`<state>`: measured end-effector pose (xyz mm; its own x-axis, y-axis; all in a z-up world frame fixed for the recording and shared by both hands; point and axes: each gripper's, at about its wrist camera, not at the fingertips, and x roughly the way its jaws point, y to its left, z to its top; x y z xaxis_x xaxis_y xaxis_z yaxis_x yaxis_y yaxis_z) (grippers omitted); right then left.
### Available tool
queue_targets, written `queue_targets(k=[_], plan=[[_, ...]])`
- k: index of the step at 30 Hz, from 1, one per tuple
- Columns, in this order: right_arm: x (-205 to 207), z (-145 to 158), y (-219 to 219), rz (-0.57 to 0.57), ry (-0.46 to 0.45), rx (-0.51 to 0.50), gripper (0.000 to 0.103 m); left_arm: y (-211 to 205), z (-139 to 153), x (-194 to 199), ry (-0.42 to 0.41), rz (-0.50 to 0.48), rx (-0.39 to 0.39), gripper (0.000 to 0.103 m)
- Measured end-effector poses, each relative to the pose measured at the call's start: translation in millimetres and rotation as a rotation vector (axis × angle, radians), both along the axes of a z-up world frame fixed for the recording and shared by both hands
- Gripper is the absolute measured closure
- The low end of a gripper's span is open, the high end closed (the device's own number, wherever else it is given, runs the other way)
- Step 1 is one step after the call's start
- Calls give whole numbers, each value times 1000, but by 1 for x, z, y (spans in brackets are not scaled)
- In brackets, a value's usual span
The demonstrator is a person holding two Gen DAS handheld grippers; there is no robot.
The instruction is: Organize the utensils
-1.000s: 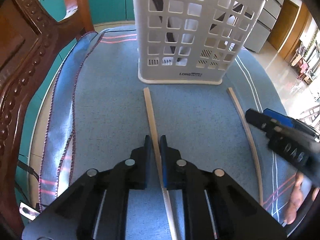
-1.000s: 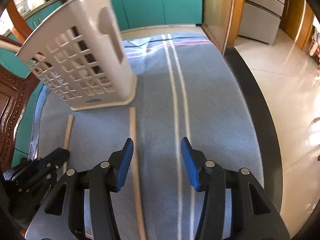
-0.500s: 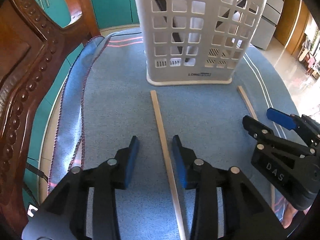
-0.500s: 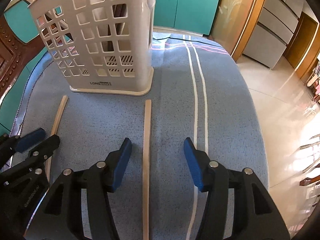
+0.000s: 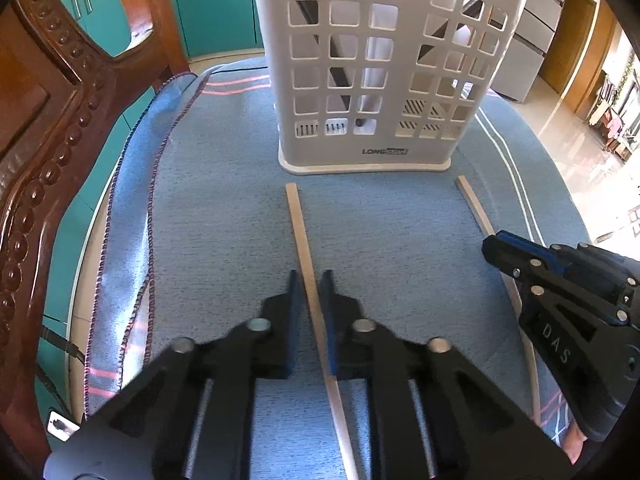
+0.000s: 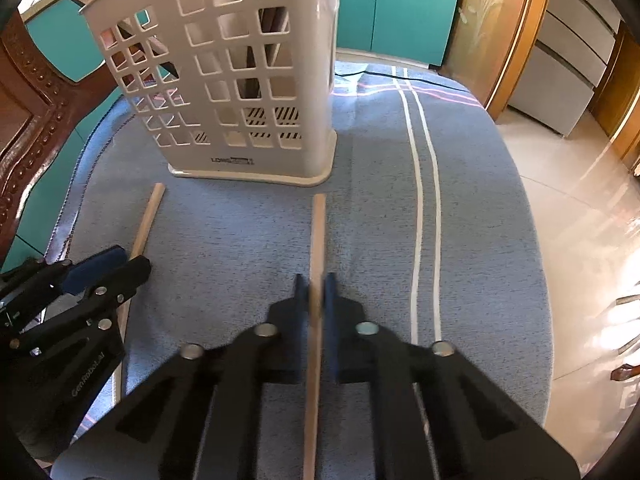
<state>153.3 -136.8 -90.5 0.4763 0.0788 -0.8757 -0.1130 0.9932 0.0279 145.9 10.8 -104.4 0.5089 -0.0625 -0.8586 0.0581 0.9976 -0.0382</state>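
Pale wood, two thin chopsticks, lying apart on the blue cloth (image 5: 224,216) in front of the white slotted holder (image 5: 384,80). Left chopstick (image 5: 300,232) running straight between the pads of the left gripper (image 5: 311,280), jaws clamped on it, far tip ending just short of the holder's base. Right chopstick (image 6: 319,236) lying the same way, pinched between the blue pads of the right gripper (image 6: 316,284), jaws closed tight on the wood, tip pointing near the holder's right corner. Both grippers tilting down toward the cloth, standing side by side, well apart. Holder standing upright, dark long pieces showing through its square holes. Carved wooden chair (image 5: 44,128) rising at the left edge. Teal cabinets (image 6: 396,4) standing behind the table.
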Motion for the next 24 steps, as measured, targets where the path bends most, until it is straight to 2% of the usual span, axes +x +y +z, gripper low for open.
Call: queue_targets(k=[4,7,10,15,19,21,24], plan=[[-2,6,-6,-5,-21,30,97,2,12,-5,-41,8,-30,96],[-5,21,-8,3,-71,53,97,2,38,-17,-140,3,-28,96],[-18,48,-15,26,-143,111,97,2,62,-29,-215,-11,-41,96],[-50,101,-38,60,-288,234,97,9,122,-58,-353,-51,-105,96],[-74,135,-55,62,-387,295,97,22,178,-80,-478,-67,-200,96],[-82,149,-60,61,-425,319,97,35,216,-90,-571,-65,-256,96],[-86,172,-65,60,-474,337,97,54,255,-94,-724,-27,-321,96]])
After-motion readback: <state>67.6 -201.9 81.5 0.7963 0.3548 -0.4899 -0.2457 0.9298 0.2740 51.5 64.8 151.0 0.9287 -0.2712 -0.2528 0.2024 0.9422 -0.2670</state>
